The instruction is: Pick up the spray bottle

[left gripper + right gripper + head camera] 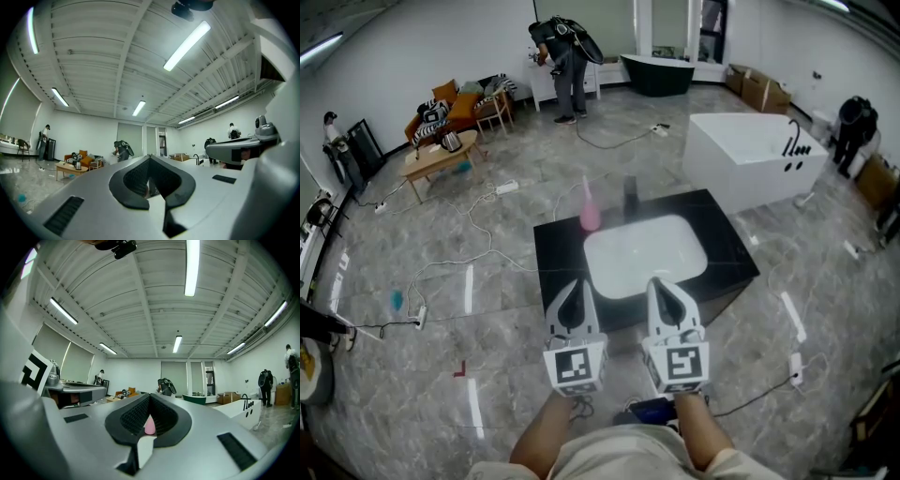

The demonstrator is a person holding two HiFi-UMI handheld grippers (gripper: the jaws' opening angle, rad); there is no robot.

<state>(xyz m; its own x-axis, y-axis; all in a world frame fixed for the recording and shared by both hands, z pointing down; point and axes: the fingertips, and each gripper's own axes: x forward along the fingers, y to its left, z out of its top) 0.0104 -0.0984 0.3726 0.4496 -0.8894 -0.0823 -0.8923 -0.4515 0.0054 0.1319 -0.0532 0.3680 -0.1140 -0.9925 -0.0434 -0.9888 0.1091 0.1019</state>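
One black counter (733, 255) stands on the marble floor (487, 356), with a white basin (645, 255) sunk into its top. We hold the left gripper (573, 289) and the right gripper (667, 286) side by side and level at the counter's near edge, both aimed across the basin. Each has its jaws clenched together with nothing between them. The pink spray bottle (590, 214) stands upright on the counter beside the basin's far left corner, well apart from both grippers and in line with the right gripper's jaws.
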